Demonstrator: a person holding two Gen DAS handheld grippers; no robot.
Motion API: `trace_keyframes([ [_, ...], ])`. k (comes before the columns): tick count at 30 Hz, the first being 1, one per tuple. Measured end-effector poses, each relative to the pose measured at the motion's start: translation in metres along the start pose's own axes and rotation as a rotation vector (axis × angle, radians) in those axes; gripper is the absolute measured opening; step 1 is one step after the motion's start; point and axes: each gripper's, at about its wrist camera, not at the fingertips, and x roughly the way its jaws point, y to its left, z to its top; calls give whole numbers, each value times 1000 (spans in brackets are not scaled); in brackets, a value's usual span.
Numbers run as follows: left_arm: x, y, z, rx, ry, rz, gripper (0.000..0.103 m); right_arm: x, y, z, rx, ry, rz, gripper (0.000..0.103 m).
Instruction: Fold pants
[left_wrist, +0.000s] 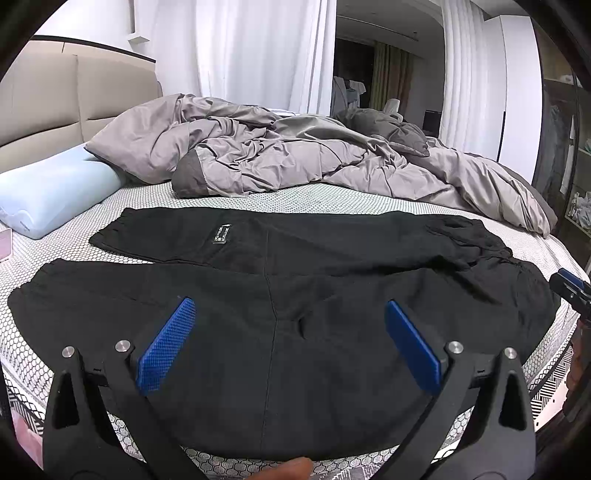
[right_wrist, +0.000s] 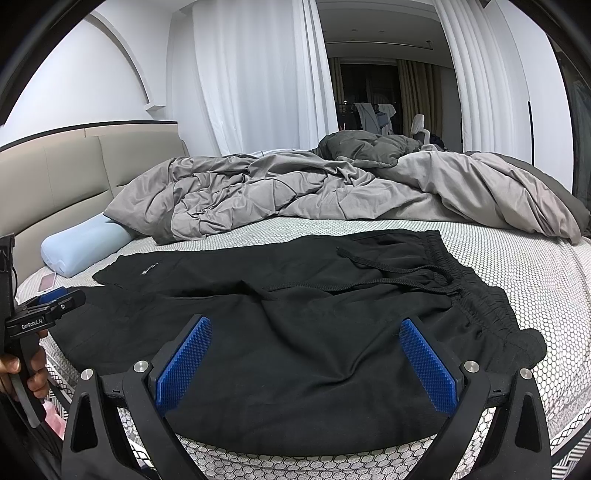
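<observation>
We hover our left gripper (left_wrist: 290, 343) and right gripper (right_wrist: 306, 360), fingers spread wide, over the flat black pants (left_wrist: 295, 295), ready to pinch the near leg.

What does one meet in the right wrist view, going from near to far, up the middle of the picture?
right gripper → black pants → honeycomb-patterned mattress → crumpled grey duvet → white curtains

pants label (left_wrist: 221, 233) text too small
</observation>
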Motion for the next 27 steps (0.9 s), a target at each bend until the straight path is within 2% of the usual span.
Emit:
trace_keyframes([
  [9,-6,16,9,-19,0,8,102,0,-7,1,21,8,1,103],
  [13,-9,16,11,-25,-18,13,102,6,-13,0,41,38,11,103],
  [17,-15,20,15,-43,-28,8,102,12,-22,3,72,91,61,103],
  [20,-19,24,17,-48,-30,1,102,9,-22,10,38,96,70,103],
  [23,-23,33,17,-60,-17,14,102,0,-26,19,-6,60,60,103],
  [27,-34,67,14,-136,-1,52,102,-7,-42,26,-29,66,28,103],
])
